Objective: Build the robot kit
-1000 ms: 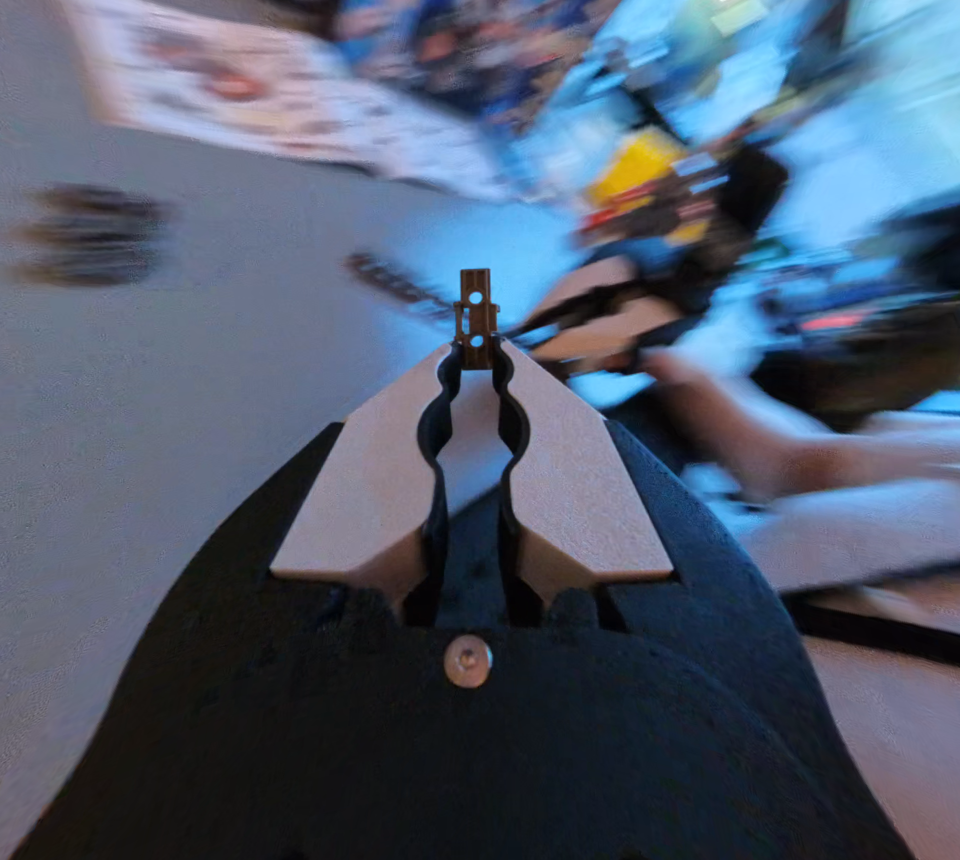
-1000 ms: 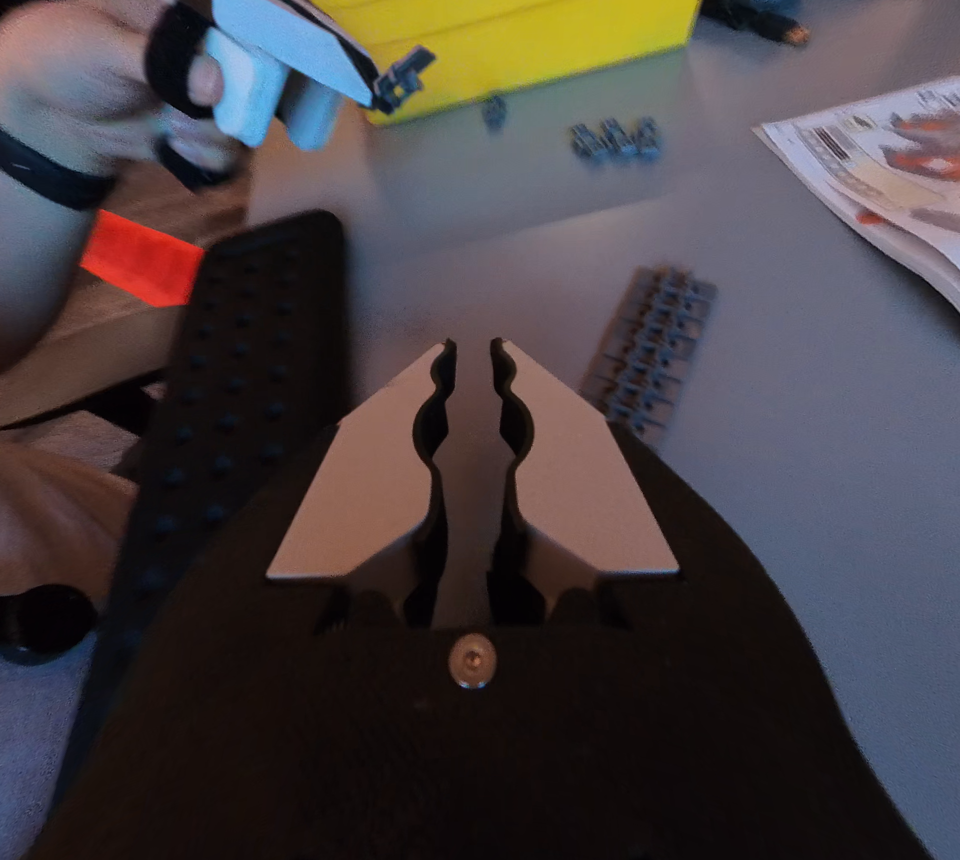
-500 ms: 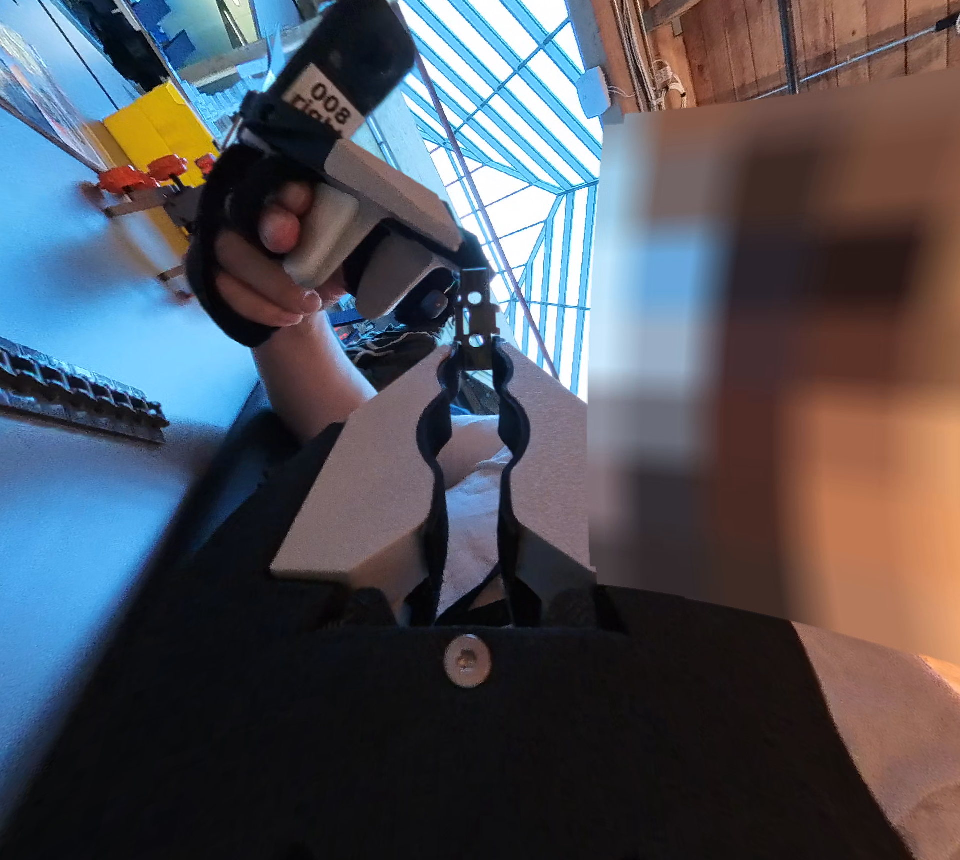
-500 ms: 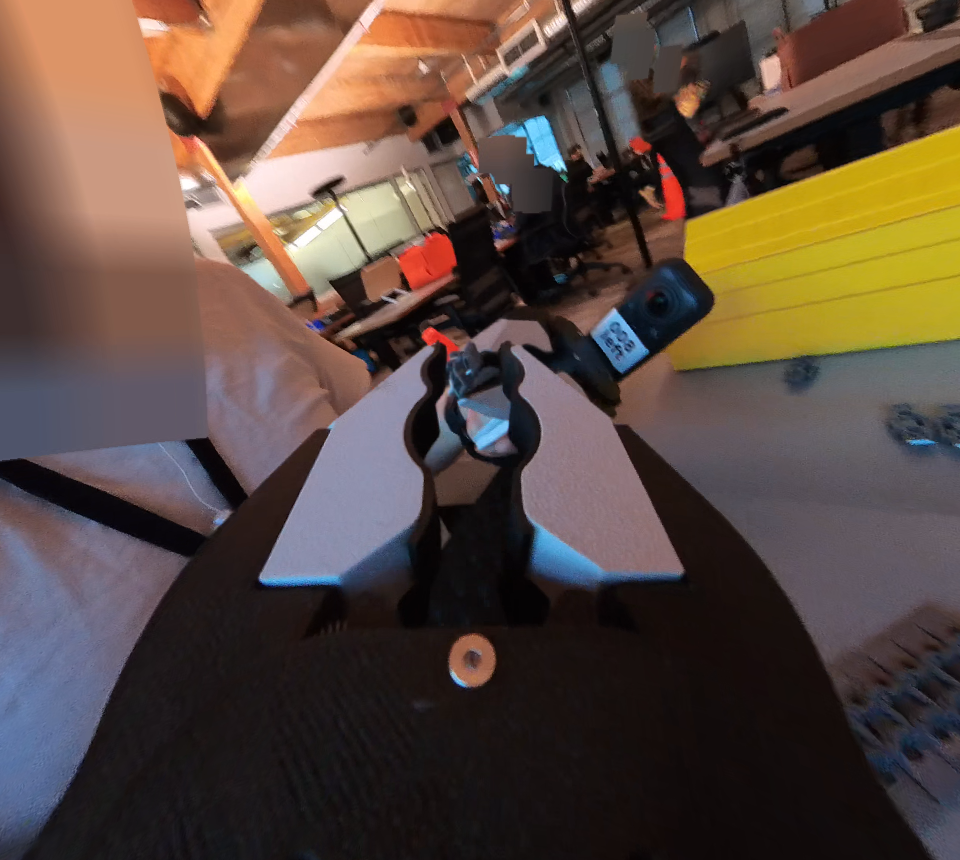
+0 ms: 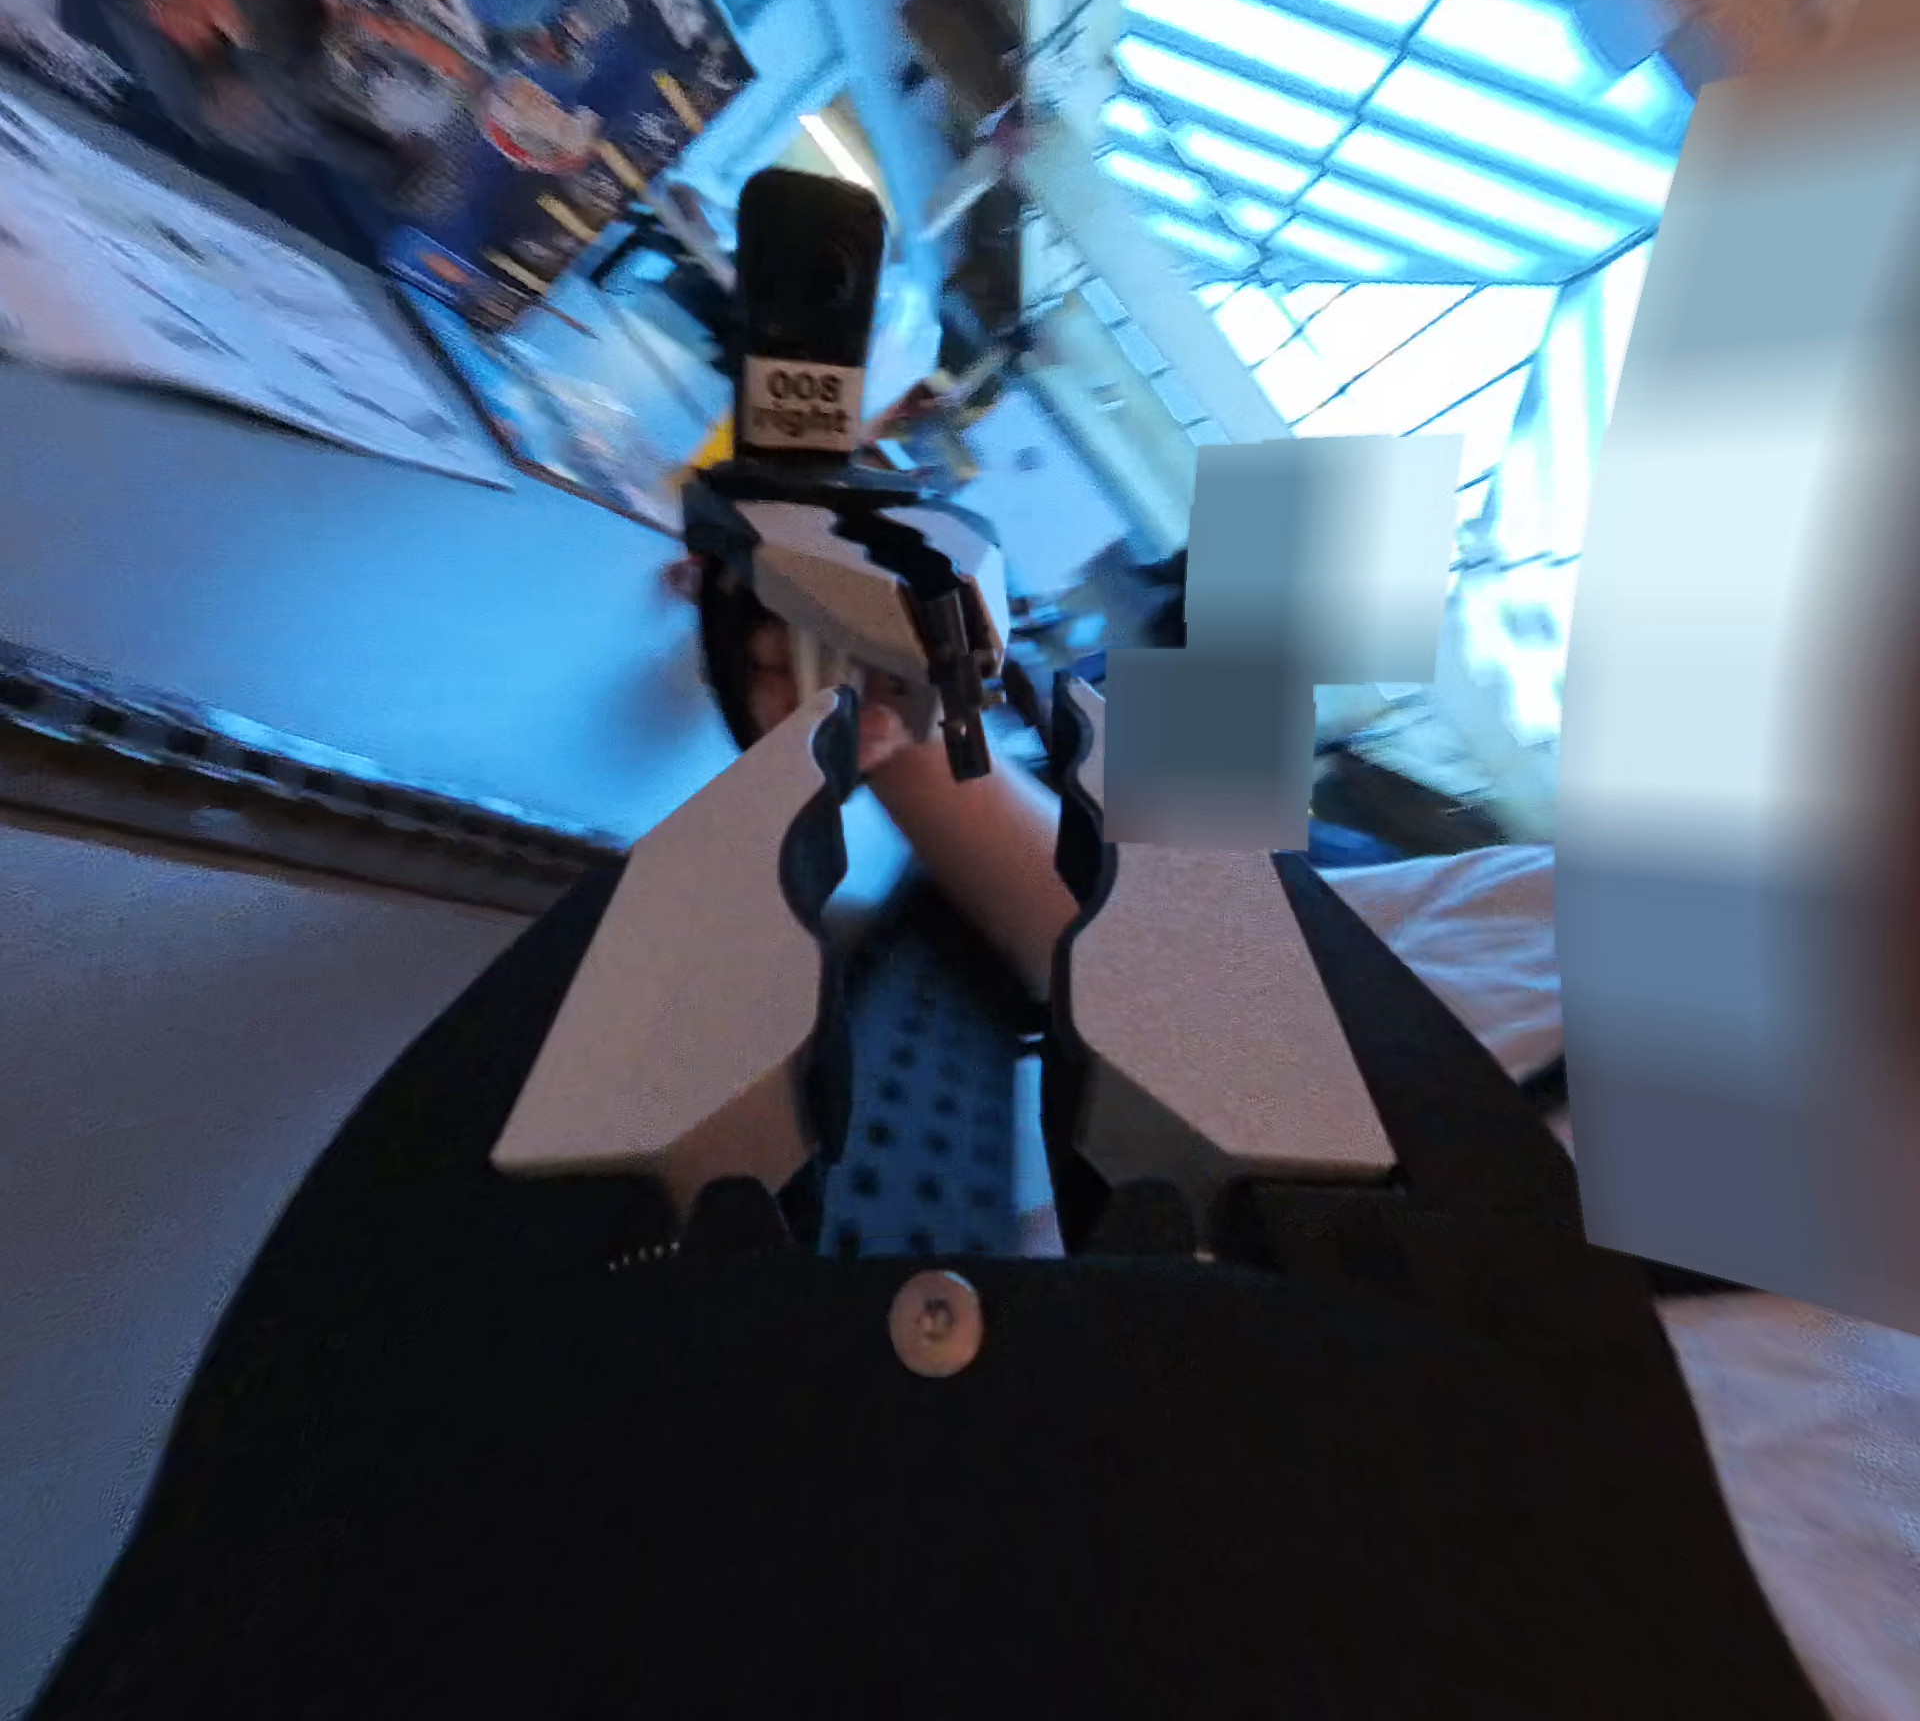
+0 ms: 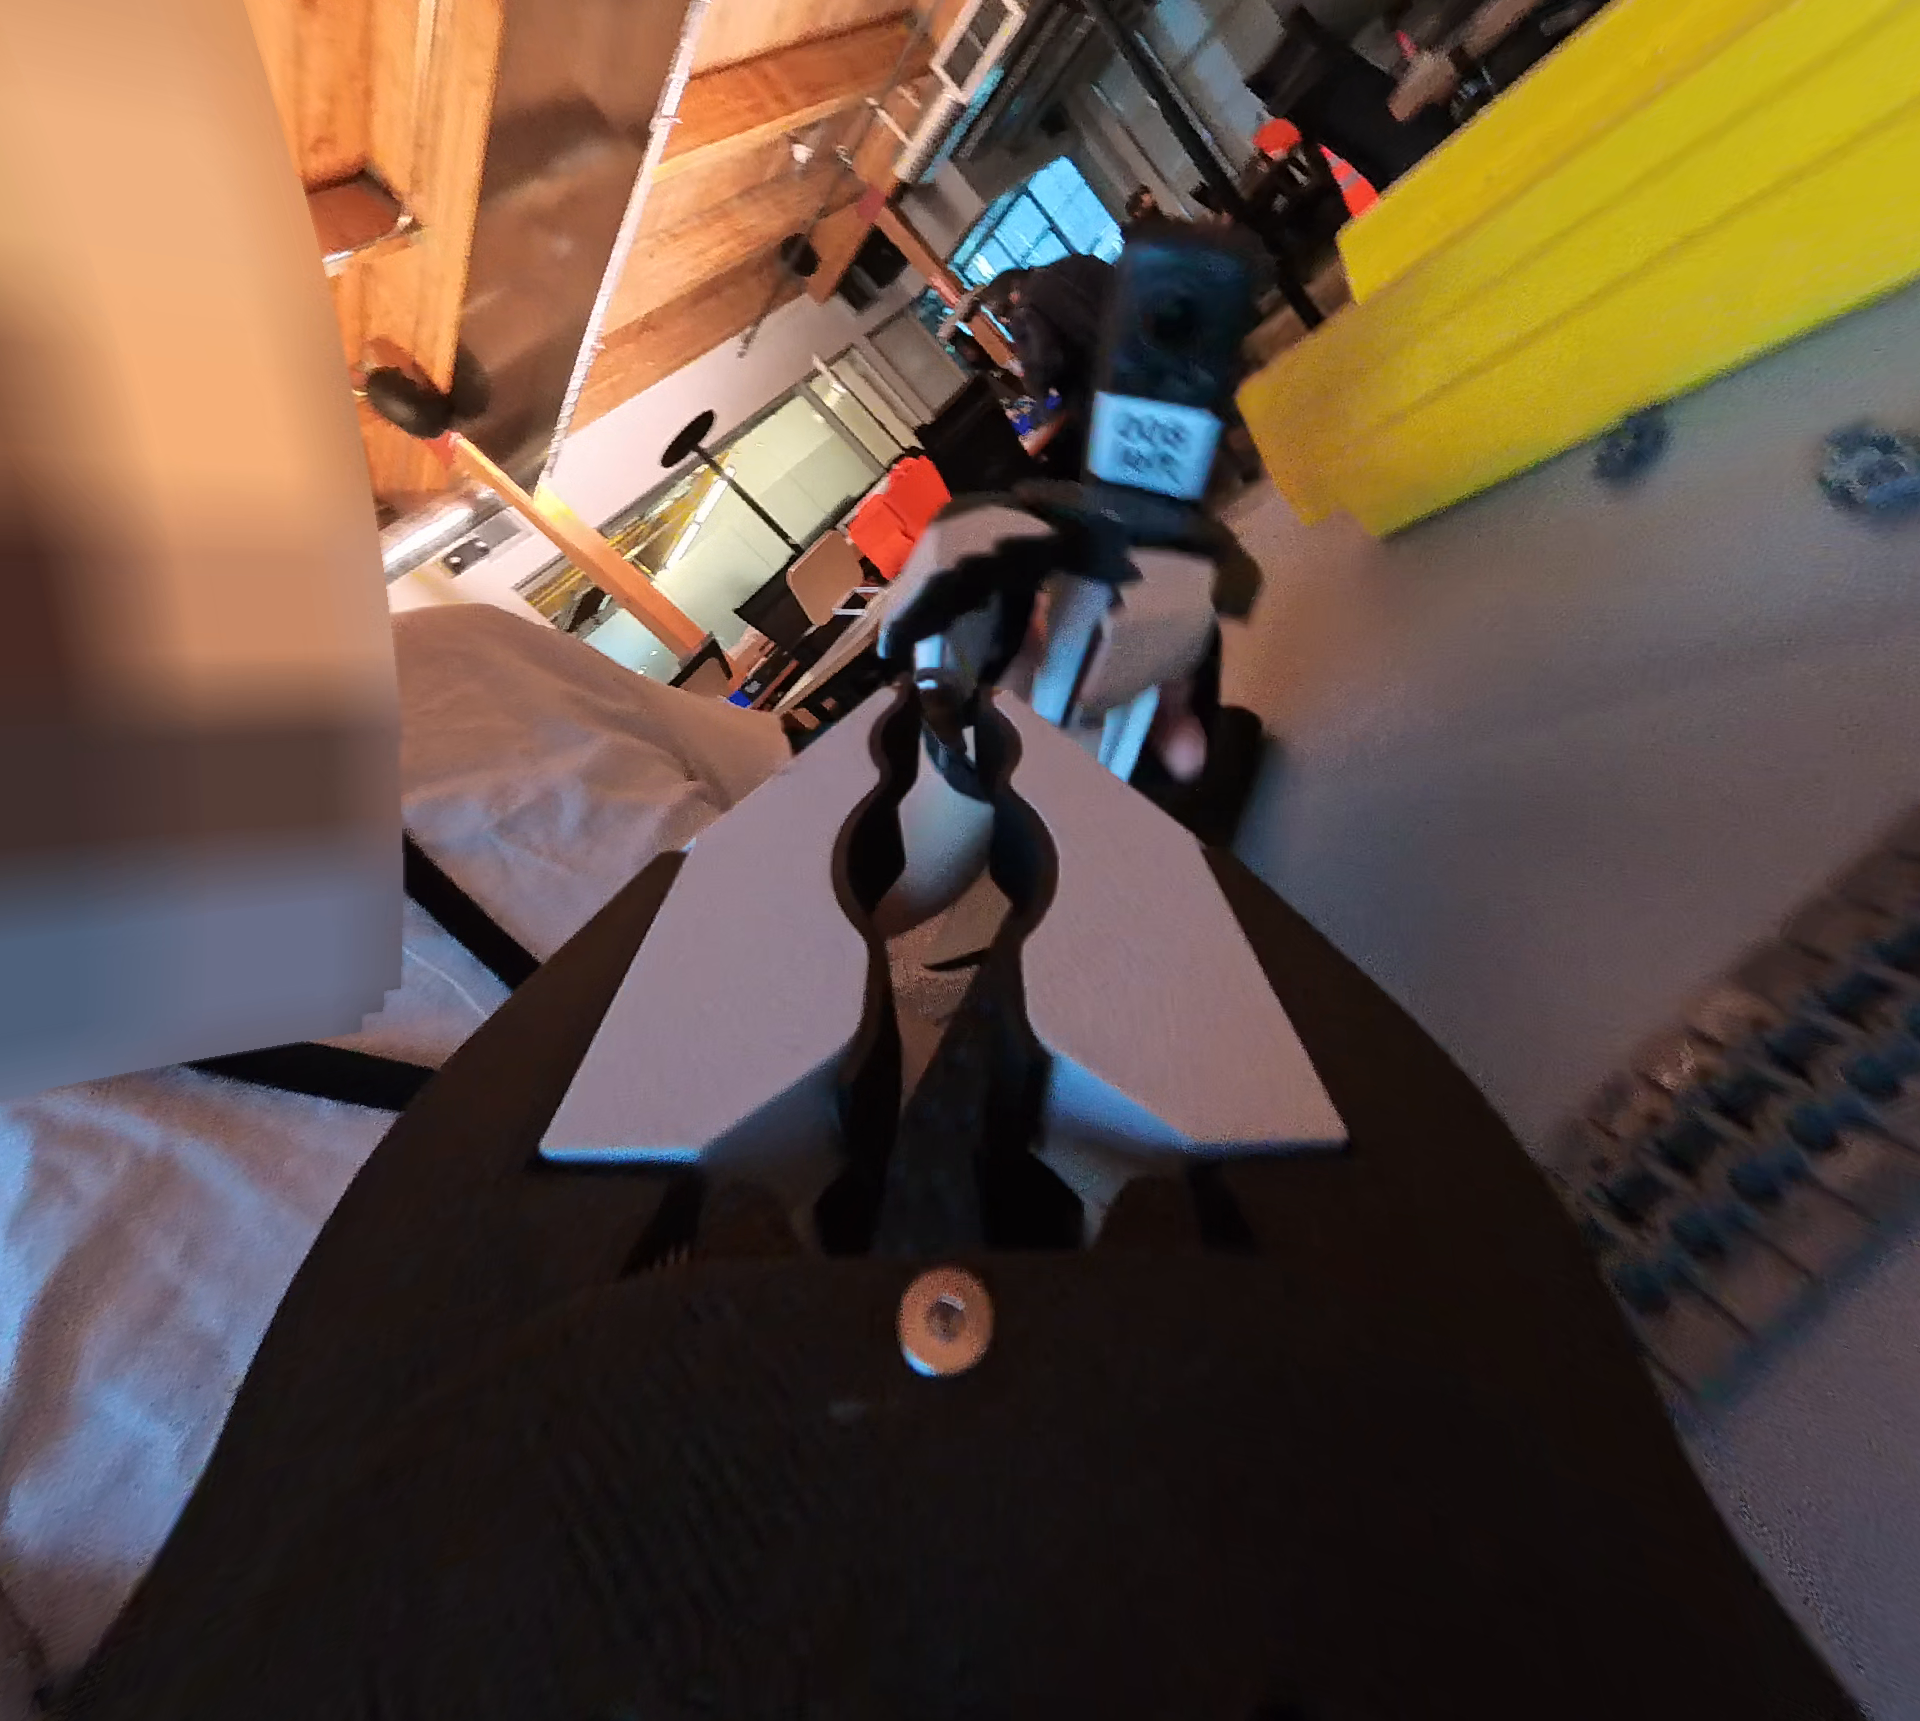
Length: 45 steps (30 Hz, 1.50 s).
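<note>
My right gripper [image 6: 948, 710] is shut on a small dark pin-like piece [image 6: 943, 731] held up in the air. The piece also shows in the left wrist view [image 5: 961, 695], sticking out of the right gripper [image 5: 940, 632]. My left gripper [image 5: 951, 705] is open and empty, its fingertips either side of that piece without gripping it. In the right wrist view the left gripper [image 6: 977, 674] faces mine tip to tip, with its black camera [image 6: 1174, 341] above it. Both grippers are raised above the grey table [image 5: 364, 591] and tilted.
A yellow bin [image 6: 1610, 217] stands on the table's far side with small grey parts [image 6: 1870, 466] in front of it. A grey studded plate [image 6: 1766, 1100] lies at the right. A black studded plate [image 5: 925, 1100] and an open booklet [image 5: 208, 300] lie on the table. The person's white shirt [image 6: 571, 757] is close.
The left gripper held the small piece earlier; it has opened and let go. The right gripper has closed on the piece. Both grippers have swung round to face each other.
</note>
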{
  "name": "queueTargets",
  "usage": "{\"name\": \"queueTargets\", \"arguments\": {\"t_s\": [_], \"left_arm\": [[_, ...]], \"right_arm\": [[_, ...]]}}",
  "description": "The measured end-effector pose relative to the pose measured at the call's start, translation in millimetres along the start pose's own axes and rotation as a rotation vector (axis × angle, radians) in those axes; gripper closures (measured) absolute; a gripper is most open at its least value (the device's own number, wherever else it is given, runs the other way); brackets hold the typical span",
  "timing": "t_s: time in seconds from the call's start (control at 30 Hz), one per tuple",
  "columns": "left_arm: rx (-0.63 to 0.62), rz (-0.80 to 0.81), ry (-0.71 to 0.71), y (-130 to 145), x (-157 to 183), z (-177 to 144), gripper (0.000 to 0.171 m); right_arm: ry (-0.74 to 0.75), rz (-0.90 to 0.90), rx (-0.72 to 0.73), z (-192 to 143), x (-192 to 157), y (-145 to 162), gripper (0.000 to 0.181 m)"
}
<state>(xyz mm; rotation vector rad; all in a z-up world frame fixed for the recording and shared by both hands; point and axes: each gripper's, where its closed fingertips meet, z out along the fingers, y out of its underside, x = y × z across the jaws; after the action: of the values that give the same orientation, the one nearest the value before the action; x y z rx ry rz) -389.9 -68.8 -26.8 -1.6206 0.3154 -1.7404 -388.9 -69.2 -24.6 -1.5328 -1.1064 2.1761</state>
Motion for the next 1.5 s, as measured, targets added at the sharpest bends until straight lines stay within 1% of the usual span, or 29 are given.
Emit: {"name": "queueTargets", "arguments": {"t_s": [0.03,0.07,0.13,0.2,0.23,0.3,0.37,0.43,0.53,0.6,0.63,0.67,0.8,0.97,1.07,1.13,1.2,1.23,1.27,1.3,1.4,1.5], "left_arm": [[-0.023,0.092,-0.069,-2.8,-4.1,-2.4,0.140],[-0.050,0.166,-0.126,-5.1,-7.3,-4.3,0.144],[-0.132,0.244,-0.186,-3.7,-9.8,-4.7,0.144],[-0.219,0.241,-0.208,2.0,-11.7,-3.5,0.149],[-0.239,0.237,-0.209,2.7,-11.8,-2.7,0.154],[-0.266,0.234,-0.222,4.3,-15.2,-1.9,0.162],[-0.302,0.234,-0.254,8.6,-22.4,-2.6,0.162],[-0.307,0.221,-0.277,8.8,-27.7,-3.8,0.152],[-0.322,0.211,-0.288,11.8,-30.9,-3.2,0.145],[-0.348,0.205,-0.298,15.7,-33.7,-3.1,0.153],[-0.354,0.208,-0.291,16.9,-33.2,-2.3,0.161],[-0.357,0.210,-0.286,17.8,-32.7,-1.3,0.165],[-0.337,0.191,-0.282,15.4,-34.5,0.2,0.166],[-0.247,0.133,-0.225,4.6,-29.0,-1.0,0.166],[-0.211,0.129,-0.216,0.4,-27.3,-3.2,0.166],[-0.202,0.124,-0.212,0.0,-26.9,-2.9,0.166],[-0.196,0.127,-0.208,0.1,-26.2,-1.8,0.166],[-0.187,0.131,-0.207,-0.8,-26.0,-1.1,0.166],[-0.185,0.134,-0.211,-0.7,-26.7,-0.4,0.166],[-0.186,0.142,-0.224,-0.5,-29.1,-0.6,0.166],[-0.189,0.149,-0.236,1.3,-32.4,-0.3,0.166],[-0.193,0.137,-0.234,3.4,-33.3,1.3,0.159]], "right_arm": [[0.020,0.014,-0.010,-0.7,5.0,2.4,0.174],[0.029,0.023,-0.012,-0.8,7.8,3.2,0.173],[0.046,0.045,-0.017,-0.2,12.8,4.1,0.173],[0.064,0.046,-0.017,0.4,16.4,4.5,0.173],[0.077,0.043,-0.022,0.6,18.3,5.6,0.173],[0.089,0.033,-0.026,1.3,19.4,7.2,0.173],[0.113,0.029,-0.033,1.3,22.6,8.7,0.174],[0.147,0.011,-0.034,0.1,27.2,9.2,0.173],[0.153,0.006,-0.035,1.8,28.0,9.2,0.174],[0.183,0.004,-0.041,1.9,33.1,10.5,0.174],[0.197,0.004,-0.043,1.6,35.6,11.3,0.174],[0.204,0.004,-0.041,0.9,37.5,11.5,0.174],[0.205,0.012,-0.019,-0.8,38.9,8.7,0.174],[0.204,-0.014,0.036,-6.5,37.1,-1.6,0.168],[0.208,-0.007,0.006,-7.5,39.6,4.2,0.167],[0.176,0.006,-0.010,-1.4,36.5,8.5,0.165],[0.177,0.003,-0.035,5.0,37.3,14.1,0.164],[0.184,-0.005,-0.053,7.4,38.3,17.3,0.165],[0.192,-0.019,-0.063,8.8,38.8,18.8,0.170],[0.182,-0.038,-0.071,9.9,36.2,20.0,0.181],[0.240,-0.059,-0.095,6.7,41.8,21.7,0.181],[0.263,-0.060,-0.105,4.9,44.5,22.5,0.181]]}}
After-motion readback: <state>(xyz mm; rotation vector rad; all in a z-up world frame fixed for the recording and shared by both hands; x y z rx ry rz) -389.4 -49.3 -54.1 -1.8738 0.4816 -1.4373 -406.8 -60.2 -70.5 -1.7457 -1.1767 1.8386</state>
